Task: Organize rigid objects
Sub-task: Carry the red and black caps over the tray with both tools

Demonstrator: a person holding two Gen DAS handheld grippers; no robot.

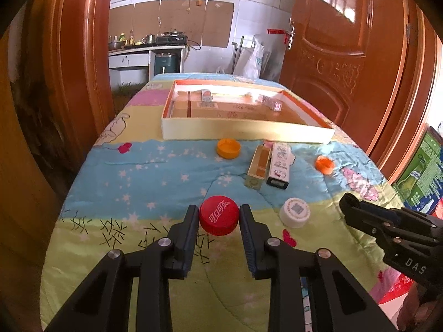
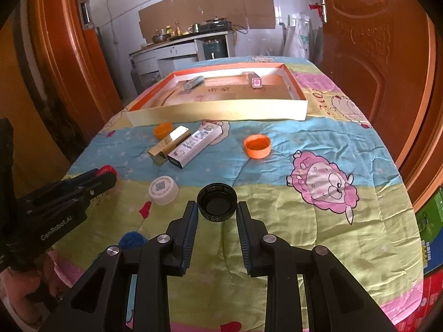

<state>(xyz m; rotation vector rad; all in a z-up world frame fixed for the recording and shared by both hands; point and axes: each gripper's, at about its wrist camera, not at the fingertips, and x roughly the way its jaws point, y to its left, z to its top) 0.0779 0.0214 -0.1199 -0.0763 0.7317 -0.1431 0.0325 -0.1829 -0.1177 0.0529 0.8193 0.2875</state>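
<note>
1. Left gripper (image 1: 219, 215): jaws pressed on both sides of the red cap (image 1: 219, 219), clamped on it. The cap sits top-up on the quilt (image 1: 155, 171) at the near edge, with white Coca-Cola script in Chinese on it.
2. Right gripper (image 2: 217, 207): fingers against both sides of the black cap (image 2: 217, 205), gripping it. The cap is open side up on the yellow-green band; moulded text on its wall is too small to read.
3. Housing text: "GenRobot.AI" on the left unit seen from the right wrist view, "DAS" (cut off) on the right unit seen from the left wrist view.
4. White cap (image 2: 164, 189) lies between the two grippers, just beside the left one, top-up with a printed QR code.
5. Blue object (image 2: 133, 240) sits at the near left of the right fingers, partly hidden; can't tell what it is.
6. Mid-table: gold box (image 2: 169, 145) and white box (image 2: 196, 145) lie side by side, touching. The white one has a cartoon print and illegible characters.
7. Orange cap (image 2: 257, 146), open side up, sits right of the boxes, apart from them. A second orange cap (image 2: 162, 130) lies near the tray's front wall.
8. Far: shallow tray (image 2: 221, 112) with orange rim and cardboard floor showing printed characters, unreadable. Two small boxes (image 2: 254, 79) lie inside near the back wall, well apart.
9. Carved wooden doors flank the table; a kitchen counter stands behind.
</note>
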